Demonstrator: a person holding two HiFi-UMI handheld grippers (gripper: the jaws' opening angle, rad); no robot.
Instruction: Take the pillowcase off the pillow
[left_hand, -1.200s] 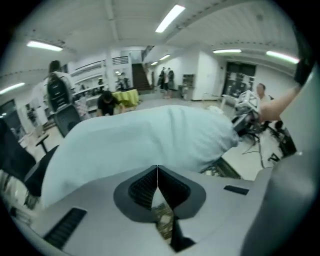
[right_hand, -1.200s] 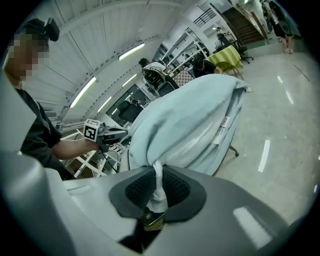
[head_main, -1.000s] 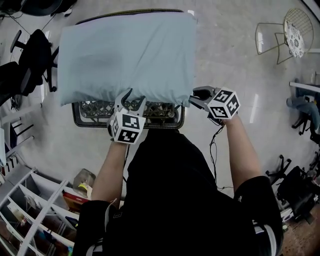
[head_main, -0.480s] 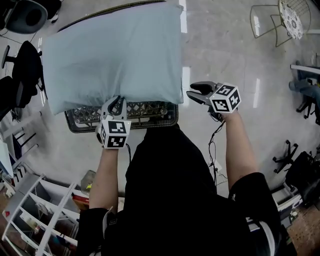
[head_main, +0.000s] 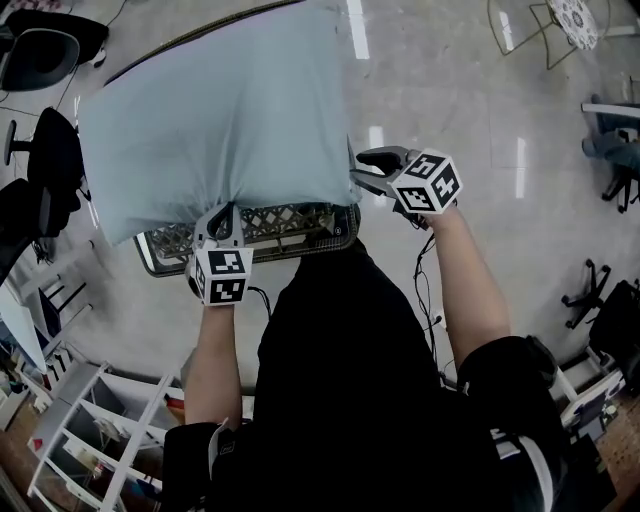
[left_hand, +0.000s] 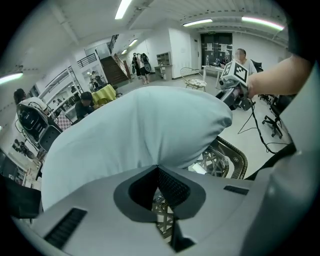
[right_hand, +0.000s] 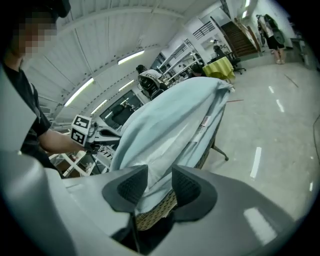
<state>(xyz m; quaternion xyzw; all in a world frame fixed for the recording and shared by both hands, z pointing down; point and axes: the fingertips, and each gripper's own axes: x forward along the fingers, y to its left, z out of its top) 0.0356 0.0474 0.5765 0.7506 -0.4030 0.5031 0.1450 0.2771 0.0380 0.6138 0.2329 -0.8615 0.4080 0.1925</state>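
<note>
Pale blue pillowcase (head_main: 220, 130), pillow inside, is being supported by the wicker table (head_main: 300, 222). Its near edge is being pinched by the left gripper (head_main: 224, 213), just clamped tight. Its right corner is being straddled by the right gripper (head_main: 358, 168), jaws just parted, not pressing.

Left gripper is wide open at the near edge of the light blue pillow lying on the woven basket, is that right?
Not quite: the left gripper is shut, not wide open. The left gripper view shows its jaws together, pinching the pillowcase. The rest holds: it is at the near edge of the pillow, which lies on the woven basket.
</note>
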